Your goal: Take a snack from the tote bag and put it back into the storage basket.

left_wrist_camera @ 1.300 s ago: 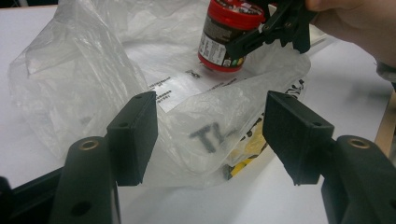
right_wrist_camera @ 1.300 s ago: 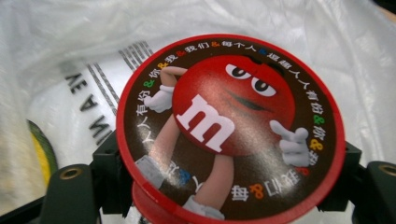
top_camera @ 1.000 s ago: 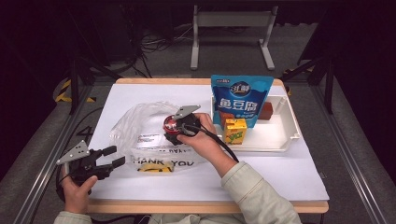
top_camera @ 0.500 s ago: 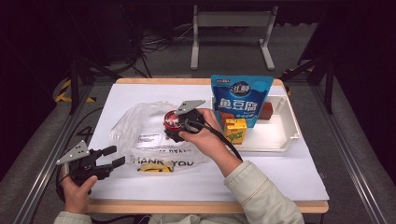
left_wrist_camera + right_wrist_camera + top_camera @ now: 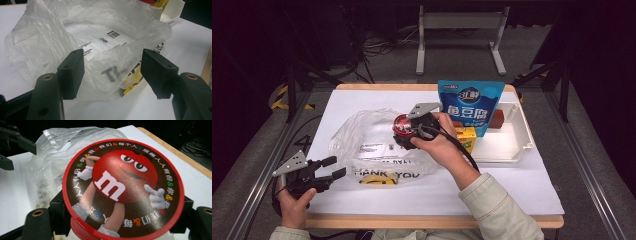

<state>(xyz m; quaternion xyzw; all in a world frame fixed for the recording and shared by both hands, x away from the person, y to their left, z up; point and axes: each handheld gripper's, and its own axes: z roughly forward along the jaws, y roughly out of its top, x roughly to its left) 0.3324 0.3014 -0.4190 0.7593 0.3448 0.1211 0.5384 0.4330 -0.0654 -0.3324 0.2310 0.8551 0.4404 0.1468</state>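
Dim workshop all round, white-topped table (image 5: 362, 100) with a wooden edge in the middle of it. Right gripper (image 5: 409, 132) clamped on a round candy tub (image 5: 402, 125) — jaws pressed against both sides just under the red-rimmed lid with the red m character on it, seen close up in the right gripper view (image 5: 123, 187). Held up above the clear plastic bag (image 5: 362, 142), over its right part. Bag lying crumpled on the table, mouth gaping, black "THANK YOU" lettering and a yellow patch along its near edge. Left gripper (image 5: 329, 167) down at the near left corner of the table, jaws wide apart with nothing between them — pointed at the bag's near edge (image 5: 107, 50), just short of it. Further right, white tray (image 5: 517, 145) holding a blue snack pouch (image 5: 469, 105) standing upright and a yellow box (image 5: 466, 137) beside it.
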